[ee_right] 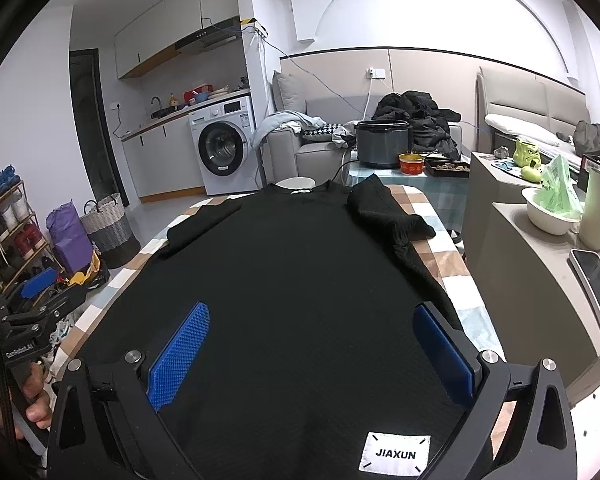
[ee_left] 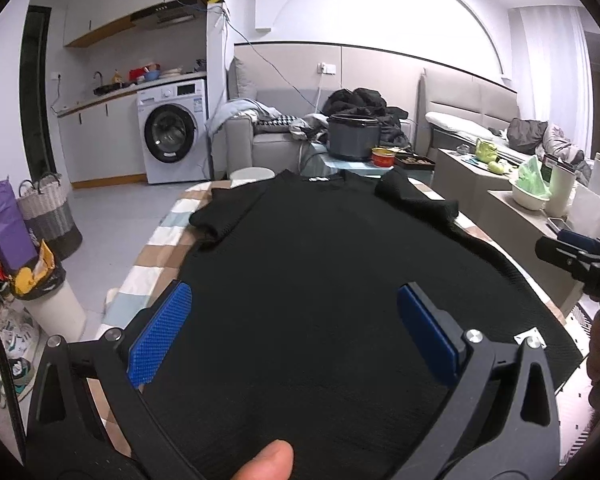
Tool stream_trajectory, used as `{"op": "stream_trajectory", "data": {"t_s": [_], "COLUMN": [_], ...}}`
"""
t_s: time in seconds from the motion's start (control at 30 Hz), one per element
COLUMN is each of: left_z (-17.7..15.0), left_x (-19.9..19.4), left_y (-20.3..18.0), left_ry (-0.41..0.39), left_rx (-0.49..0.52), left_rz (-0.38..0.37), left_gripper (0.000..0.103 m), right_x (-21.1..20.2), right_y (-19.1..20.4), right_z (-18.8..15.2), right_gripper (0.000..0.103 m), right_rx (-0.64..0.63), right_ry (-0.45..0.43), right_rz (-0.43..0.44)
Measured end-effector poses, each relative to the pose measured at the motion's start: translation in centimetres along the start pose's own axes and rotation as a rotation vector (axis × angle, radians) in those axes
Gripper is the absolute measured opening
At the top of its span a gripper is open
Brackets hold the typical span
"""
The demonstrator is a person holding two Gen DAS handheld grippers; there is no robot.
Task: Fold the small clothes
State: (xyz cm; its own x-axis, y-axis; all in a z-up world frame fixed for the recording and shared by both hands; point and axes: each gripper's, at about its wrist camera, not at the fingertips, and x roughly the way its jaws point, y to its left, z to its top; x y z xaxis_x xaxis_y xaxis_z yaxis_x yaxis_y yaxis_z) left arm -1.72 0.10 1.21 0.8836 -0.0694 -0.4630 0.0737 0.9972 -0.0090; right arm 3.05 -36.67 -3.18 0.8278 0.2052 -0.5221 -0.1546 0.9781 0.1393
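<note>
A laundry basket (ee_right: 107,222) stands on the floor at far left, a washing machine (ee_right: 225,146) behind it. The left gripper (ee_left: 294,334) hovers over the near hem of the black T-shirt (ee_left: 320,248), its jaws released and spread wide, holding nothing. The shirt lies flat, neck away, on a counter covered in a checked cloth (ee_right: 440,256) — left sleeve spread out, right sleeve (ee_right: 384,212) folded back onto the body. The right gripper (ee_right: 312,354) hangs above the hem too, jaws likewise released, with a white "JIAXUN" label (ee_right: 394,453) just beneath. Farther right — a white bowl (ee_right: 550,216) and a phone (ee_right: 598,280).
</note>
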Motion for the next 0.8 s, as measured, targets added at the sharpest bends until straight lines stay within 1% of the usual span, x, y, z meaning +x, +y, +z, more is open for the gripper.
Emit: {"op": "stream_trajectory", "data": {"t_s": [0.1, 0.4, 0.53, 0.8], "left_z": [0.0, -0.1, -0.1, -0.1], "left_x": [0.1, 0.7, 0.9, 1.4], "left_y": [0.0, 0.7, 1.4, 2.1], "left_ry": [0.014, 0.011, 0.017, 0.020], "left_rx": [-0.004, -0.016, -0.034, -0.031], "left_rz": [-0.004, 0.029, 0.030, 0.045], "left_gripper": [0.102, 0.102, 0.102, 0.102], "right_x": [-0.1, -0.2, -0.2, -0.3], "right_y": [0.0, 0.1, 0.0, -0.3], "right_z": [0.1, -0.1, -0.2, -0.3], "right_gripper": [0.103, 0.103, 0.103, 0.103], "right_rx": [-0.001, 0.005, 0.010, 0.023], "right_ry": [-0.002, -0.005, -0.007, -0.004], "right_rz": [-0.003, -0.003, -0.005, -0.008]}}
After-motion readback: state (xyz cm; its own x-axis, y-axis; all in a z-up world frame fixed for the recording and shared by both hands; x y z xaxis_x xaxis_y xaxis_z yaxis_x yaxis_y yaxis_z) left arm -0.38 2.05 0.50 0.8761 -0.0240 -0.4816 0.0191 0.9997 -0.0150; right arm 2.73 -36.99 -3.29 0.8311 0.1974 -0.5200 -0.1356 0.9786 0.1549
